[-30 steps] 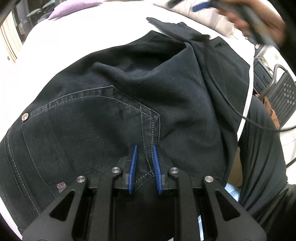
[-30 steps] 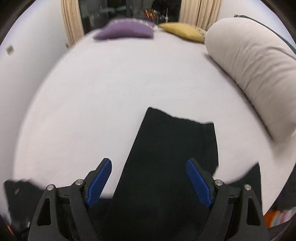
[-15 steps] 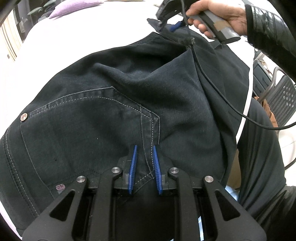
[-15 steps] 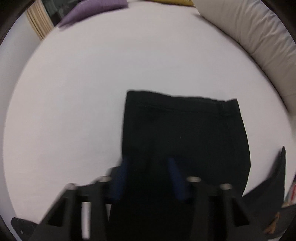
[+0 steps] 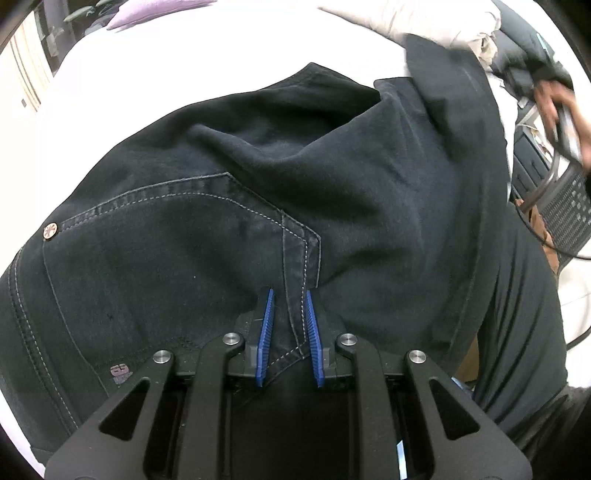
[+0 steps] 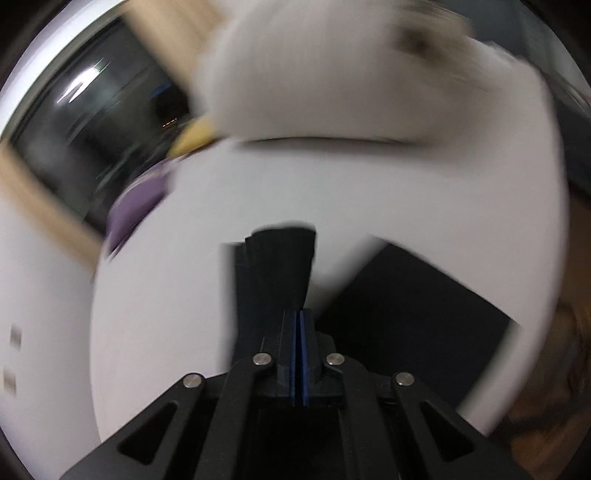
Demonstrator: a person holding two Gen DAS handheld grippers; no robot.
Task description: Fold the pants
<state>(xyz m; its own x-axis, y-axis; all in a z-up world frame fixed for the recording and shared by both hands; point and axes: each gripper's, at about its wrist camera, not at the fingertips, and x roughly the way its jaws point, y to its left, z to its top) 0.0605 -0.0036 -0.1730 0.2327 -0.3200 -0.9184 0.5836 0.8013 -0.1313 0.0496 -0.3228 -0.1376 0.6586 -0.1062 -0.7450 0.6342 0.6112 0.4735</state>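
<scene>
Dark pants (image 5: 332, 177) with pale stitching lie spread on a white bed (image 5: 184, 55). My left gripper (image 5: 288, 325) is shut on the stitched seam beside the back pocket, with cloth pinched between its blue pads. My right gripper (image 6: 299, 325) has its pads pressed together on the black end of a leg (image 6: 280, 266), which sticks out past the fingertips. In the left wrist view that leg end (image 5: 443, 92) is lifted off the bed at the upper right, toward the person's hand (image 5: 554, 103). The right wrist view is blurred.
A cream bolster (image 5: 424, 18) lies along the far side of the bed, with a purple cushion (image 5: 147, 11) and a yellow cushion (image 6: 195, 136) beyond. The person's dark-clothed body (image 5: 517, 295) stands at the right edge, beside a black mesh chair (image 5: 569, 214) and a cable.
The right gripper closed on the leg end, then swung quickly to the right with it while rolling. The left gripper kept its hold and stayed where it was.
</scene>
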